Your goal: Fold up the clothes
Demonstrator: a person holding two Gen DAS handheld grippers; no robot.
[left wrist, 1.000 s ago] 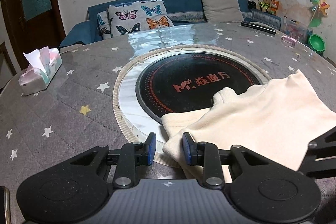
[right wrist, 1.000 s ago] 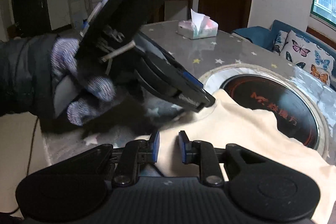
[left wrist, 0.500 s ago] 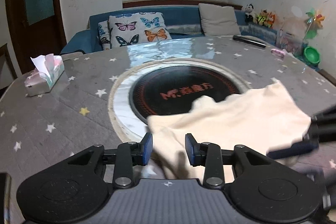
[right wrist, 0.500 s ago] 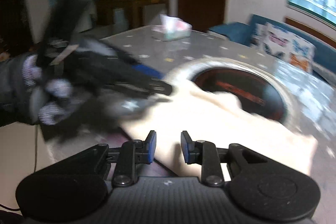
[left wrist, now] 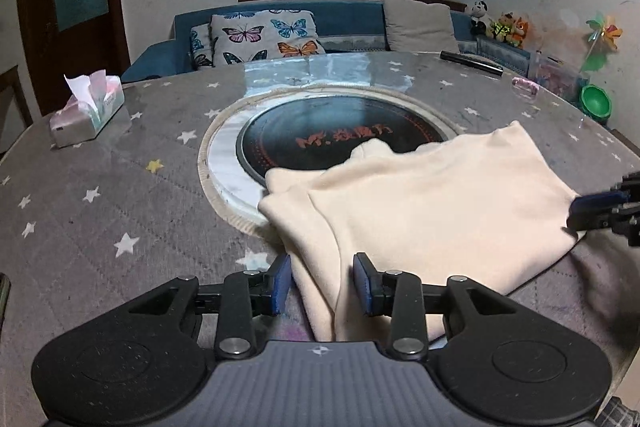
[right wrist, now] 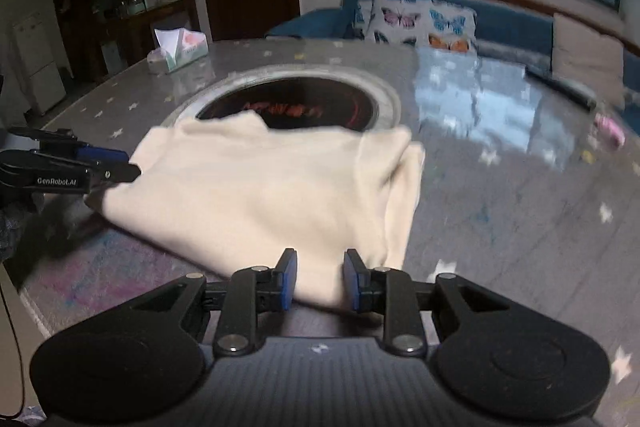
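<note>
Between the parted pads of the left gripper (left wrist: 321, 285) and right gripper (right wrist: 318, 279), neither clamped, lies a cream garment (left wrist: 420, 199), folded at lower centre over the induction hob (left wrist: 340, 139). Soft, limp, light fabric; best pinched at near-edge corners.

Right view's blurry, remote (right wrist: 560, 87) on the far table (right wrist: 520, 187) is a smear. Cloth (left wrist: 420, 203) hides part of the hotplate (left wrist: 320, 135).
</note>
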